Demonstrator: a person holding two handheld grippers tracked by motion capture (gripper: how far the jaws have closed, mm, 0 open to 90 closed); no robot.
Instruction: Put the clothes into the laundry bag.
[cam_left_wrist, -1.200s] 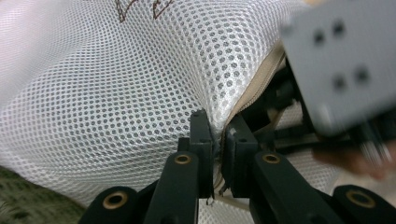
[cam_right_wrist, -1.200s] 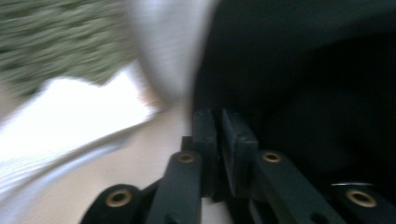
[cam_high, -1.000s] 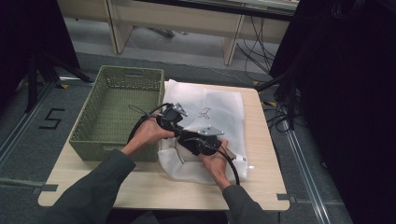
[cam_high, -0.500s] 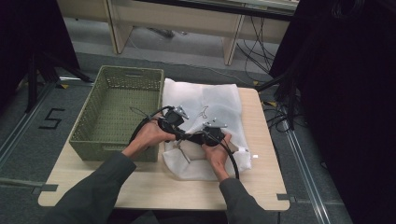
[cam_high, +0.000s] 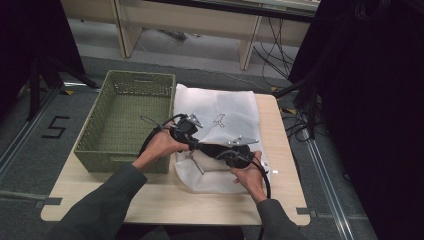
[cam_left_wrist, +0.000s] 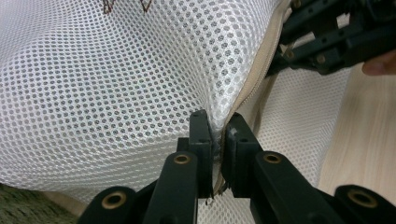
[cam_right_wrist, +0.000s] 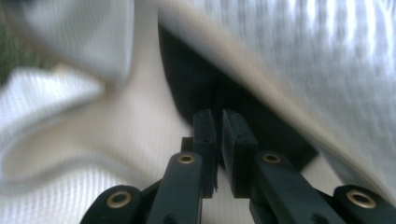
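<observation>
Green basket (cam_high: 125, 120) stands on the table (cam_high: 165, 200), touching the left edge of the white mesh bag (cam_high: 220, 112); nothing visible inside the basket. The mesh bag lies flat just right of the basket, its near end bunched up and lifted. A beige zipper band (cam_left_wrist: 261, 60) runs along the bag's edge. The right gripper view shows a dark opening (cam_right_wrist: 205, 88) between mesh layers; whether it is the bag's inside or a dark thing in it cannot be told, since that view is blurred.

The near part of the bag is covered by both hands and grippers in the high view. A small drawing (cam_high: 219, 120) on the bag is too small to read.

Left gripper (cam_left_wrist: 217, 128): jaws pinched together on a fold of the mesh beside the zipper band. Left hand (cam_high: 162, 145) sits by the basket's near right corner, gripper pointing right along the bag.

Right gripper (cam_right_wrist: 219, 121): jaws nearly together, just been opening a little, a narrow gap between them, tips at the dark opening; whether mesh sits in the gap cannot be told. Right hand (cam_high: 247, 172) comes in from the near side of the bag, gripper pointing left toward the left gripper.
</observation>
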